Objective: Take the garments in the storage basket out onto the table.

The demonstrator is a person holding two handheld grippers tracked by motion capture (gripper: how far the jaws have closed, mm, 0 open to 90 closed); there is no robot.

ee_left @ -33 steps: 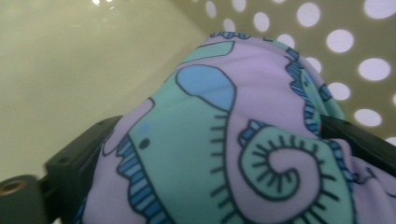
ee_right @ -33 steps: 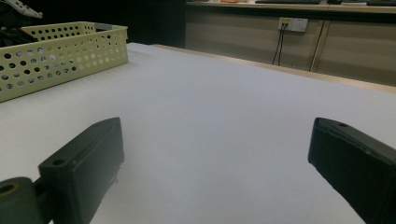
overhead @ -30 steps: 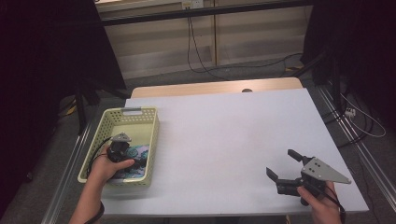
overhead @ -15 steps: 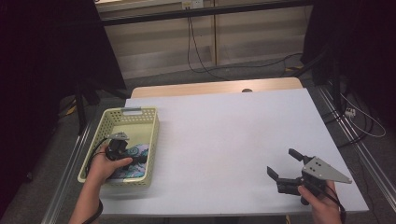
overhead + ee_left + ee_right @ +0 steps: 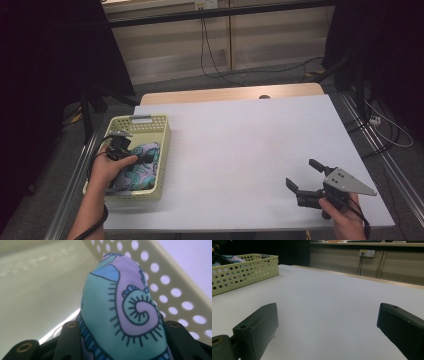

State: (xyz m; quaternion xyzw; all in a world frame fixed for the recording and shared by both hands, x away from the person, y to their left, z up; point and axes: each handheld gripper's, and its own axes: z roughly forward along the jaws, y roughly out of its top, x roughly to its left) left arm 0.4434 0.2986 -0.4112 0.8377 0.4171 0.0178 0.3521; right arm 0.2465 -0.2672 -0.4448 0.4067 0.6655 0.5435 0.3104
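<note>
The left gripper (image 5: 131, 156) had just been closing, and a fold of the cloth (image 5: 120, 315) was pinched between its jaws inside the basket (image 5: 165, 150), bunched upward. The right gripper (image 5: 306, 176) was held wide open and empty, well apart across the table (image 5: 240, 150).

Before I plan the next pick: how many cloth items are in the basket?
1 that I can tell: a patterned cloth in the green basket at the table's left, pinched by the left gripper. More may be hidden beneath it or behind the hand.
</note>
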